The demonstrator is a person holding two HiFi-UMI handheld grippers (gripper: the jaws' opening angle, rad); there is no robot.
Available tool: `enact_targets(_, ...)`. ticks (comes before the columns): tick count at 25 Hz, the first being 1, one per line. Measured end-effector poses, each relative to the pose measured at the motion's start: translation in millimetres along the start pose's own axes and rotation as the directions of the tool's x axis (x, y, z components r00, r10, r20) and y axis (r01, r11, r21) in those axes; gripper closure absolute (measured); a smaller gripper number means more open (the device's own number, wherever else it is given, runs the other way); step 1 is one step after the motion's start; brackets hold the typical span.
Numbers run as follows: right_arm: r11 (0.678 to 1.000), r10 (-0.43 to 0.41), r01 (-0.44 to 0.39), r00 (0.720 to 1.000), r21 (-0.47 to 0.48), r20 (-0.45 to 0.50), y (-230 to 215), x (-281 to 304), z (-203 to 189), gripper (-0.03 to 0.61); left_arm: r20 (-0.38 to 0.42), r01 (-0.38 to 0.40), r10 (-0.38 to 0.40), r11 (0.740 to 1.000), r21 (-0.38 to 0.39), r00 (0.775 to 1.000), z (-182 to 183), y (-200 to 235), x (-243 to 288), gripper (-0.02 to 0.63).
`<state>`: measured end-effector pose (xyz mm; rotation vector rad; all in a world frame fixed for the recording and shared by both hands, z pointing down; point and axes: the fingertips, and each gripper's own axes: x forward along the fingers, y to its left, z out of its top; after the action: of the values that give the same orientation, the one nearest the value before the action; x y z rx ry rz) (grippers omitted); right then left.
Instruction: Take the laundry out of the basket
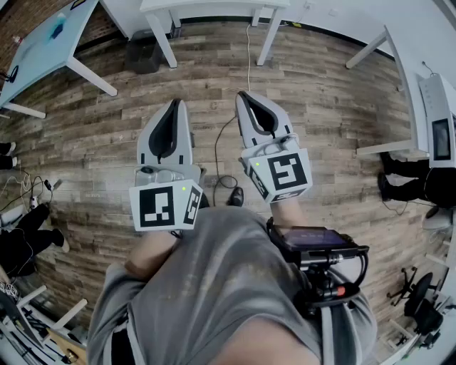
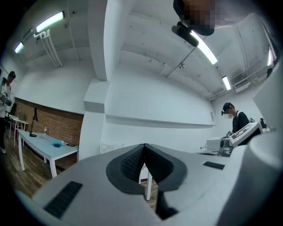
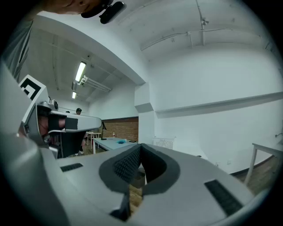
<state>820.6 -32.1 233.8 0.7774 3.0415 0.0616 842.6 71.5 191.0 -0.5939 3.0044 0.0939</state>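
No basket and no laundry appear in any view. In the head view both grippers are held level side by side above a wooden floor, in front of the person's grey shirt. My left gripper is shut, its dark pads meeting at the tip with nothing between them; the left gripper view shows the same closed left gripper facing a white wall. My right gripper is shut too and holds nothing. In the right gripper view the right gripper points toward a white wall and a brick wall beyond.
White tables stand at the far side, a pale blue table at the left, a desk with a machine at the right. A dark bin and a cable are on the floor. A person stands by the right desk.
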Motion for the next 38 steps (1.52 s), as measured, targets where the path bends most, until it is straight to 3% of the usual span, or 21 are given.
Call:
enact_targets(10, 0.999, 0.035, -0.035, 0.999, 0.028, 0.007, -31, -16, -8, 0.572, -0.027, -0.039, 0.040, 0.999, 0.024, 0.999, -8, -32, 11, 0.606)
enact_targets(15, 0.997, 0.052, -0.051, 0.999, 0.058, -0.015, -31, -1, -24, 0.572, -0.065, -0.059, 0.062, 0.998, 0.036, 0.996, -21, -21, 13, 0.606)
enact_targets(24, 0.999, 0.015, -0.014, 0.999, 0.039, -0.031, -32, 73, -28, 0.571, -0.018, -0.054, 0.055, 0.998, 0.016, 0.998, -25, 51, 68, 0.606)
enact_targets(28, 0.999, -0.018, 0.019, 0.999, 0.033, -0.034, -26, 129, -27, 0.571, 0.001, -0.027, 0.027, 1.000, 0.003, 1.000, -22, 100, 97, 0.606)
enact_targets(38, 1.000, -0.007, 0.006, 1.000, -0.016, -0.028, 3, 255, -3, 0.571, 0.062, -0.027, 0.029, 0.999, -0.031, 0.998, -3, 216, 153, 0.606)
